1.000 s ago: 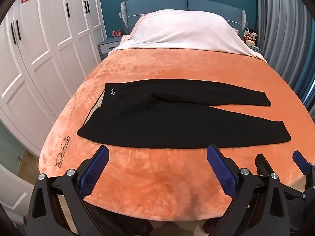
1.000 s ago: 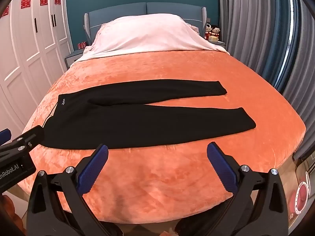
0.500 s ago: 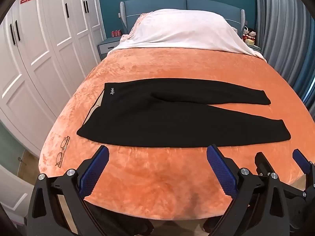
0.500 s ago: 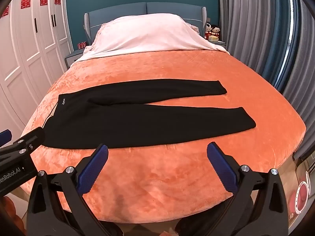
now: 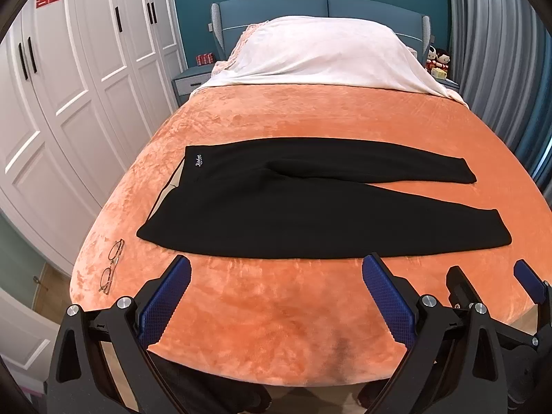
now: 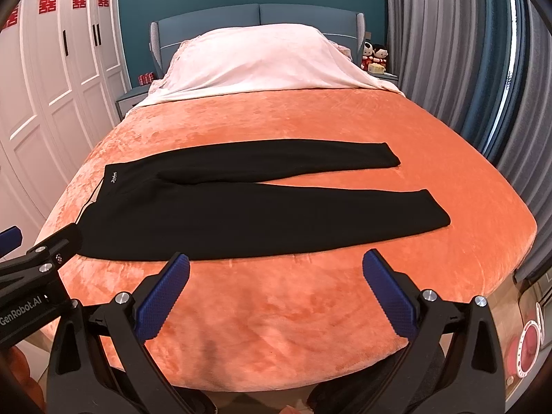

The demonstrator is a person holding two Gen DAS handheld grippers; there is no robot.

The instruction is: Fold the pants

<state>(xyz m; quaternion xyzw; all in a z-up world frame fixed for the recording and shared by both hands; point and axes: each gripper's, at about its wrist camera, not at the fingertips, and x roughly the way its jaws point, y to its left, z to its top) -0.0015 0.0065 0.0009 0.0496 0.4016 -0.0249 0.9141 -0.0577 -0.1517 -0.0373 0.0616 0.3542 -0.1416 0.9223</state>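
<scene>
Ahead of our two grippers, the black knit pants (image 5: 310,207) lie spread flat on the orange plush bedspread (image 5: 276,317), waistband to our left and legs splayed to the right. Our left gripper (image 5: 276,293) and right gripper (image 6: 276,291) both hover wide apart and empty, short of the near hem. We risk pinching plush along with the fabric, dragging the legs askew. Wire-rimmed glasses (image 5: 112,265) off our left fingers could get swept off the edge.
</scene>
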